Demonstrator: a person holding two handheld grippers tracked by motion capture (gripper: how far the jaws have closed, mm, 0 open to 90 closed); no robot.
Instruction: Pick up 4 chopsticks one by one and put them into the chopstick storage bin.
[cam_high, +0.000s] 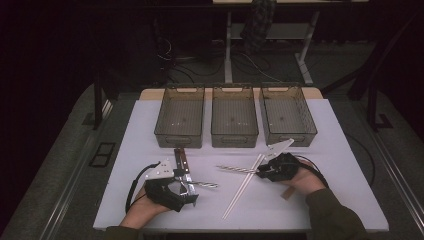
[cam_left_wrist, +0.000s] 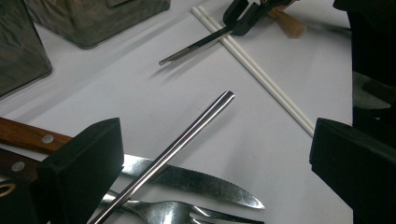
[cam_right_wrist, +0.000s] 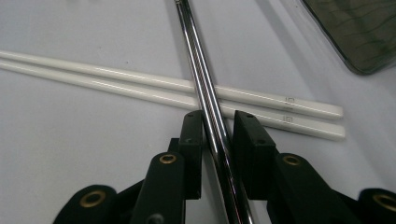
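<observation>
My right gripper (cam_high: 260, 172) (cam_right_wrist: 218, 116) has its jaws close on either side of a metal chopstick (cam_high: 235, 169) (cam_right_wrist: 201, 70), with a thin gap still showing at one pad. That chopstick lies across a pair of white chopsticks (cam_high: 245, 187) (cam_right_wrist: 116, 79) (cam_left_wrist: 266, 79). My left gripper (cam_high: 191, 189) (cam_left_wrist: 217, 135) stands wide open at the near left. Between its jaws a second metal chopstick (cam_left_wrist: 187, 135) (cam_high: 205, 184) rests loose on a serrated knife (cam_left_wrist: 201, 184) and a fork (cam_left_wrist: 177, 212).
Three clear grey bins (cam_high: 179, 135) (cam_high: 234, 136) (cam_high: 289, 134) stand in a row at the back of the white table. Two wooden-handled knives (cam_high: 181, 160) lie by the left gripper. A tan wooden piece (cam_high: 286, 194) lies under the right hand.
</observation>
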